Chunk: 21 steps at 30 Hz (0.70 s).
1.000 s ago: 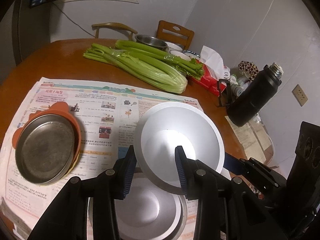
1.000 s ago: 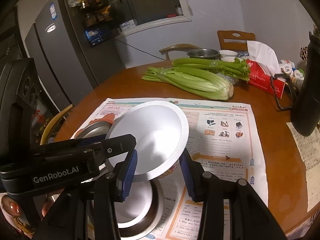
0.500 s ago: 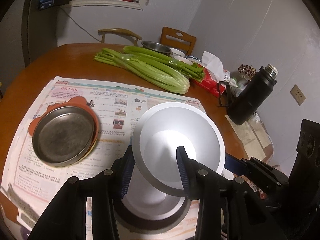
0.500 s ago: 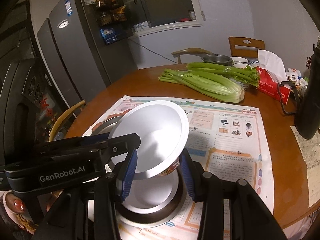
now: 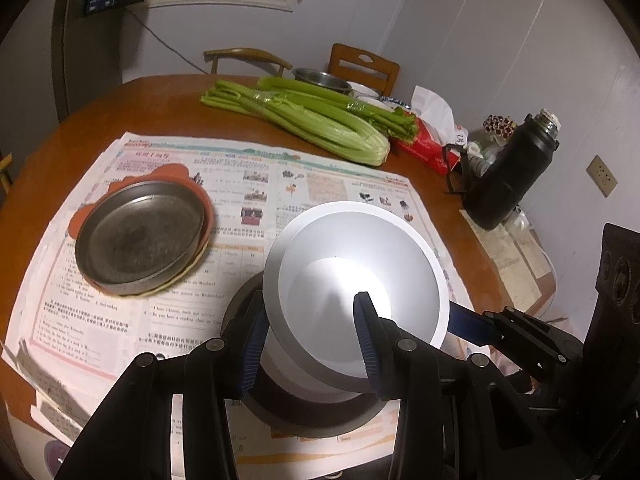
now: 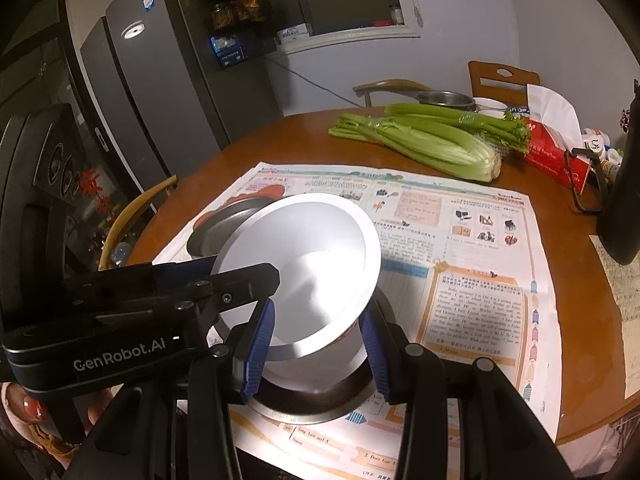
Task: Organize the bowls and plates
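A white paper bowl (image 5: 352, 272) hangs tilted just above a steel bowl (image 5: 304, 420) on the newspaper, and both grippers hold it. My left gripper (image 5: 308, 340) straddles its near wall, one pad on the outside and one finger inside. In the right wrist view the white bowl (image 6: 304, 256) has one left-gripper finger (image 6: 248, 280) lying across its rim. My right gripper (image 6: 316, 344) is shut on the bowl's narrow lower body, over the steel bowl (image 6: 312, 404). A steel plate (image 5: 140, 236) rests on an orange plate (image 5: 176, 172) to the left.
Newspaper (image 5: 320, 184) covers the near half of the round wooden table. Celery (image 5: 320, 120), a red tissue pack (image 5: 424, 148), a black flask (image 5: 508, 176) and another steel bowl (image 5: 320, 78) stand at the back. A fridge (image 6: 140, 100) rises on the left.
Both grippers have carried the white bowl toward the near edge of the table and slightly down. It now covers most of the steel bowl's inside.
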### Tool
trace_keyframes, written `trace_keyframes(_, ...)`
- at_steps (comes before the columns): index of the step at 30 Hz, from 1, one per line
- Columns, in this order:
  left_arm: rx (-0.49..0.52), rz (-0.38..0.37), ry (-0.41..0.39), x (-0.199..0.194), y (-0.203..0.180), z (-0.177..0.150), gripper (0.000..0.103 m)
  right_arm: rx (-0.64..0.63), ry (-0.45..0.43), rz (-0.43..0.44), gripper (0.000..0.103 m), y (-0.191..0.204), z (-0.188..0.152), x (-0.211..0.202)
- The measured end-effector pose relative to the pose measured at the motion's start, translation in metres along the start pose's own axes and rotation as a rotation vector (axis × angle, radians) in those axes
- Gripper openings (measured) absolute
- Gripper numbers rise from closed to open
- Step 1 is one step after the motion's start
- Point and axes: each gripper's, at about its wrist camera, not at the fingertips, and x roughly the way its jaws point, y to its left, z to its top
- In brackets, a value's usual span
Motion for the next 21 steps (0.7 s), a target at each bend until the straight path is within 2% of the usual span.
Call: trace_keyframes(21, 0.008, 0.036, 0.031, 0.014, 0.006, -0.015, 0.043, -0.035, 0.040, -0.034, 0.045, 0.007, -0.017, 0.013)
